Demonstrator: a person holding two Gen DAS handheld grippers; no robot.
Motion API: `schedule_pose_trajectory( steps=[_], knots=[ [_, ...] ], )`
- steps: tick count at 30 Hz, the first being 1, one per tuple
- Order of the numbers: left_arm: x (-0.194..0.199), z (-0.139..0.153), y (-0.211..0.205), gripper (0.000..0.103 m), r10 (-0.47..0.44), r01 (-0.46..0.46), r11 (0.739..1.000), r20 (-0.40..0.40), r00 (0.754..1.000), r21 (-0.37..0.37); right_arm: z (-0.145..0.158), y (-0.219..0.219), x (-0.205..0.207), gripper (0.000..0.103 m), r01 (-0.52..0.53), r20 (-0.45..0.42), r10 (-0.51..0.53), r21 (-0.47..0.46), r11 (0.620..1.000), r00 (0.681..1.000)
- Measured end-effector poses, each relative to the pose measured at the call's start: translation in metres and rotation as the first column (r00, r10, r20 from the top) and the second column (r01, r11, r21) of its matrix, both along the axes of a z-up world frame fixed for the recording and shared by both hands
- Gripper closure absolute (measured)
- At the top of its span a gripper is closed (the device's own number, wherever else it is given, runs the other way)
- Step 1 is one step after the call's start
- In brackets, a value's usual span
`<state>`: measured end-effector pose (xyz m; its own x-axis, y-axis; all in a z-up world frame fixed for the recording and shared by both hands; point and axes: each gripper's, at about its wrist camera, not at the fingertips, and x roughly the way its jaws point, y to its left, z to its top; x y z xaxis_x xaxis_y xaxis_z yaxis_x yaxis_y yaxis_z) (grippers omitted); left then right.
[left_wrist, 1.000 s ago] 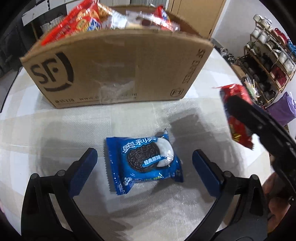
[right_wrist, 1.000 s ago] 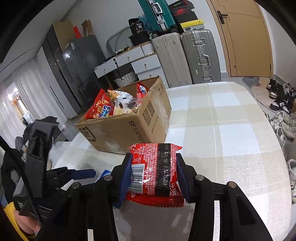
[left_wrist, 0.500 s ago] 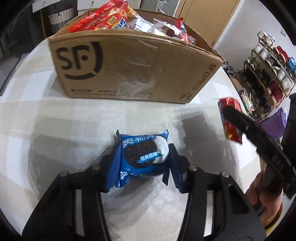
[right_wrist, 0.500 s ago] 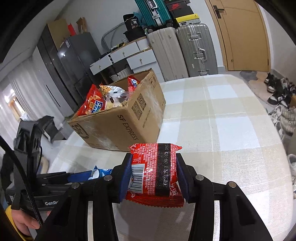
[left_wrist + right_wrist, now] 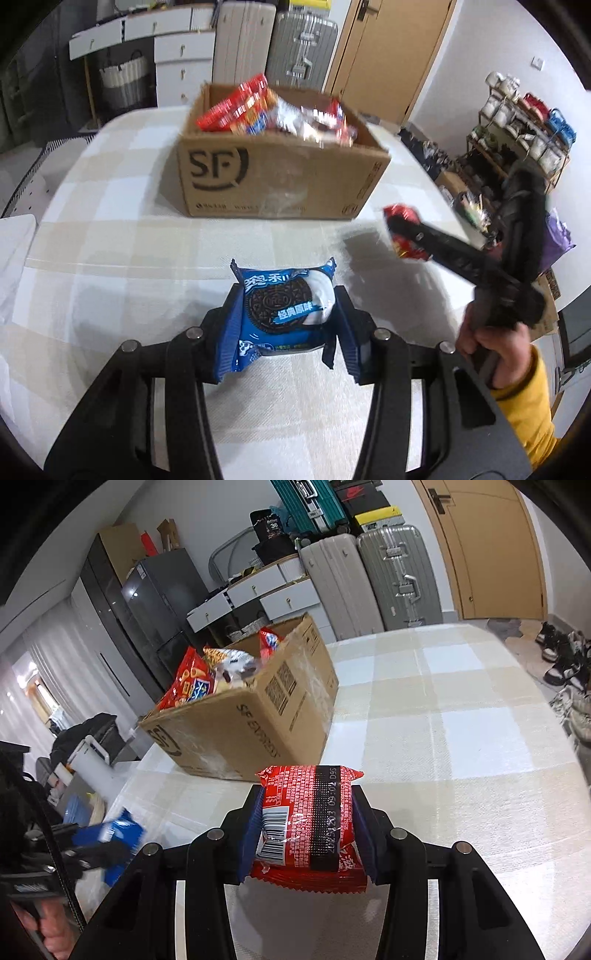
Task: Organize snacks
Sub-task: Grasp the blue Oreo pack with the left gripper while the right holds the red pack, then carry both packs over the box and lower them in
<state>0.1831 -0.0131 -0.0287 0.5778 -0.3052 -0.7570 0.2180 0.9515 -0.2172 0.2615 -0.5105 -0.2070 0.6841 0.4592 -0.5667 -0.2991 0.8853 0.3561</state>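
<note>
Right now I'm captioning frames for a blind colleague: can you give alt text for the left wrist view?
The left gripper grips a blue Oreo packet above a checked tablecloth. Beyond stands an open SF cardboard box full of snacks; at right, the right gripper holds a red snack packet.

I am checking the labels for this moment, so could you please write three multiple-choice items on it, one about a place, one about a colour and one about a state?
1. Where are most of the snacks?
A. In the cardboard box
B. On the floor
C. In a drawer

2. What colour is the cookie packet in the left gripper?
A. Green
B. Blue
C. Yellow

3. What is the right gripper doing?
A. Standing open and empty
B. Resting in the box
C. Clamping a red packet

Answers:
1 A, packets stick out of the box's open top.
2 B, its wrapper is blue.
3 C, both pads press on the packet's sides.
</note>
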Motion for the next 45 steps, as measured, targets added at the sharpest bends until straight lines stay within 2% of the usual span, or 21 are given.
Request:
schedule_pose_trajectory(
  steps=[5,16,22,26,34,37,45],
  knots=[
    [-0.027,0.03,0.036,0.059,0.002,0.002,0.996,0.044,0.999,-0.086,0.01,0.007,-0.025,0.057,-0.011,0.039,0.011,0.0,1.0,0.999],
    [-0.078,0.038,0.05,0.059,-0.048,0.069,0.985,0.132,0.99,-0.156,0.028,0.044,-0.107,0.057,-0.116,0.048,0.11,0.136,0.984,0.993],
    [-0.101,0.045,0.069,0.059,-0.051,0.085,0.976,0.168,0.984,-0.203,0.032,0.061,-0.135,0.057,-0.128,0.033,0.125,0.137,0.982,0.992],
    [-0.105,0.046,0.083,0.059,-0.038,0.073,0.973,0.162,0.986,-0.217,0.039,0.067,-0.145,0.057,-0.124,0.039,0.12,0.129,0.984,0.992],
    [-0.106,0.052,0.108,0.059,-0.022,0.063,0.969,0.172,0.985,-0.238,0.045,0.081,-0.139,0.057,-0.125,0.028,0.122,0.119,0.985,0.992],
    [-0.095,0.056,0.109,0.059,-0.012,0.051,0.968,0.156,0.988,-0.246,0.048,0.087,-0.133,0.057,-0.145,0.037,0.141,0.112,0.983,0.989],
    [-0.049,0.087,0.085,0.059,-0.036,0.081,0.97,0.193,0.98,-0.23,0.062,0.079,-0.115,0.057,-0.122,0.06,0.115,0.125,0.985,0.992]
  ],
)
